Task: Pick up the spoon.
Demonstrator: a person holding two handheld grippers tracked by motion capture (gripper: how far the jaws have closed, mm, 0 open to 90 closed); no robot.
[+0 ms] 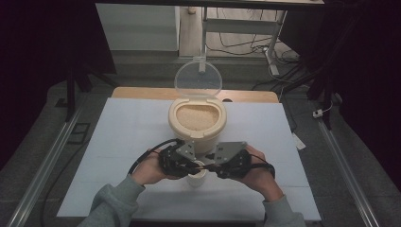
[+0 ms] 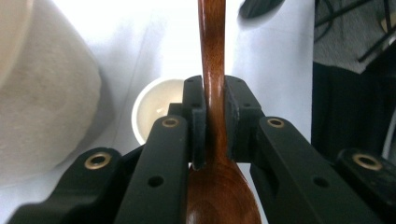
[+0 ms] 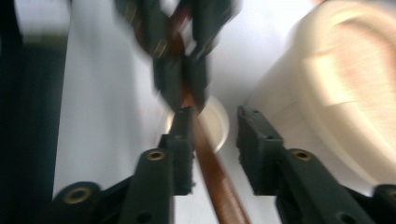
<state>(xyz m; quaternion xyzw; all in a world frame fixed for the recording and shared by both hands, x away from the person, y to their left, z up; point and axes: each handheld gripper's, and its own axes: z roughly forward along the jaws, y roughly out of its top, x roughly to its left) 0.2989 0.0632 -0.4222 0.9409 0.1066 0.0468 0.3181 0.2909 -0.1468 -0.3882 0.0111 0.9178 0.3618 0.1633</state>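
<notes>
My left gripper (image 2: pixel 215 93) is shut on the neck of a brown wooden spoon (image 2: pixel 212 70); the bowl lies between its arms and the handle points away. In the high view both grippers, left (image 1: pixel 191 165) and right (image 1: pixel 210 166), meet over a small white cup (image 1: pixel 196 177). In the right gripper view, my right gripper (image 3: pixel 217 119) is open. The spoon handle (image 3: pixel 212 172) passes between its jaws close to the left one, with a wide gap to the other. The left gripper (image 3: pixel 180 88) shows blurred beyond, clamped on the spoon.
A cream container of rice (image 1: pixel 197 120) stands just behind the cup with its clear lid (image 1: pixel 198 78) flipped up. The white tabletop (image 1: pixel 123 137) spreads to both sides. Dark curtains and metal rails flank the table.
</notes>
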